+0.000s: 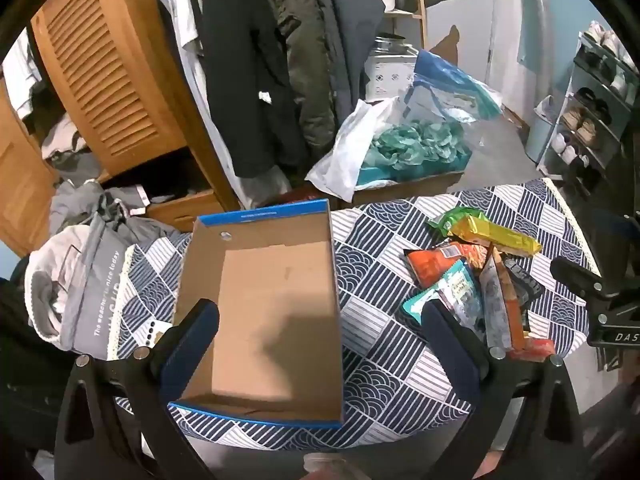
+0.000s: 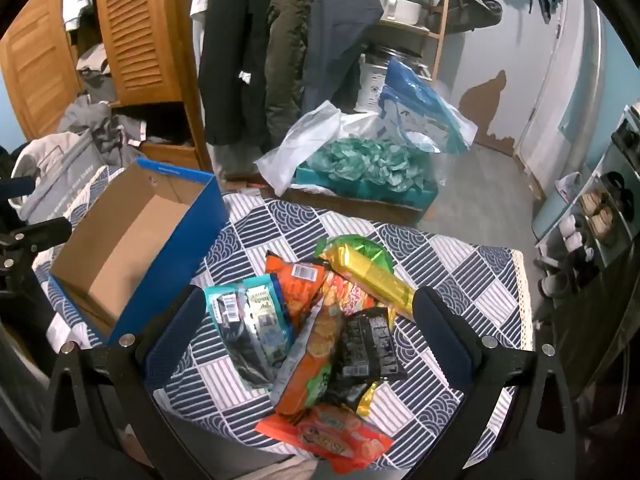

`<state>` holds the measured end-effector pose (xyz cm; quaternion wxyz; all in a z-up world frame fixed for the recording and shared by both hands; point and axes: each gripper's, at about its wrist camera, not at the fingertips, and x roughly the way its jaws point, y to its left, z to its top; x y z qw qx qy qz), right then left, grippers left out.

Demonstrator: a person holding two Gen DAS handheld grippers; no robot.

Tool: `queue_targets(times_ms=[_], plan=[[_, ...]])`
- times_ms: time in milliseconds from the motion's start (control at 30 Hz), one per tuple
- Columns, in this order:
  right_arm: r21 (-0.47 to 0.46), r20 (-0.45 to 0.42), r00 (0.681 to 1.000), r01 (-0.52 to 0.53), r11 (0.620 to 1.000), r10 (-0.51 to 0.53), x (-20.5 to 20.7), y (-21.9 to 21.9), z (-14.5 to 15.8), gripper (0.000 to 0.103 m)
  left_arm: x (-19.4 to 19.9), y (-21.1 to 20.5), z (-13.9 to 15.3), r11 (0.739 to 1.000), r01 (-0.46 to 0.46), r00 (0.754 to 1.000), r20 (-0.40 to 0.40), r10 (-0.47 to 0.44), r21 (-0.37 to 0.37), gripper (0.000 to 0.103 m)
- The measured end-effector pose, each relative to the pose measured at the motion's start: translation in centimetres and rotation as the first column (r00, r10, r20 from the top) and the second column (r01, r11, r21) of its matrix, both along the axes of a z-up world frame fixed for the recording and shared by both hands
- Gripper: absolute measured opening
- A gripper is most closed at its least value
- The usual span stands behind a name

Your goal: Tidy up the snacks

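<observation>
Both tools, left (image 1: 320,316) and right (image 2: 308,316), hung spread wide and empty. The crinkly foil snack packets (image 2: 320,320) looked light, slippery, crushable; best pinched at sealed edges, then dropped into the open blue-sided cardboard box (image 1: 264,312).

Open box at the left edge, snacks heaped toward the right

The box (image 1: 260,312) stands empty, open from above; bare tablecloth (image 2: 460,264) lies between it and the snack pile (image 2: 320,332), and along the far edge.

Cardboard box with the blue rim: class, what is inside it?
The cardboard box shows only bare brown floor and walls, no snacks. The snack pile lies beside it on the tablecloth. The near wall hides its inner near corner.
</observation>
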<state>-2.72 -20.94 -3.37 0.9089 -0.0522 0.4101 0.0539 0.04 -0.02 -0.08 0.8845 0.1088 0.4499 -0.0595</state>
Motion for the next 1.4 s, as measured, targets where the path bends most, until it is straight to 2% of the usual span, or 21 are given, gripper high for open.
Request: queue_targets(times_ms=[333,567,1000,1400], plan=[[0.001,0.0,1.0,0.005,1.0,-0.005,0.1,-0.2,-0.1,0.101,0.0,-0.2,-0.3,0.999,0.013,1.0,0.01,-0.012,-0.031,0.102],[0.003,-0.005,1.0,0.016,1.0,-0.016,0.0,-0.9,-0.4,0.101,-0.1,-1.0,0.1,0.997,0.064,0.998,0.006,-0.063,-0.044,0.102],[0.008,-0.013,1.0,0.019,1.0,-0.019,-0.1,-1.3,-0.6,0.101,-0.3,-1.4,0.3,0.987,0.091,0.996,-0.002,-0.092,-0.13,0.102],[0.008,-0.014,1.0,0.019,1.0,-0.019,0.0,-1.3,-0.6,0.101,-0.2,-1.4,0.3,0.987,0.093,0.996,-0.002,-0.094,-0.132,0.102]])
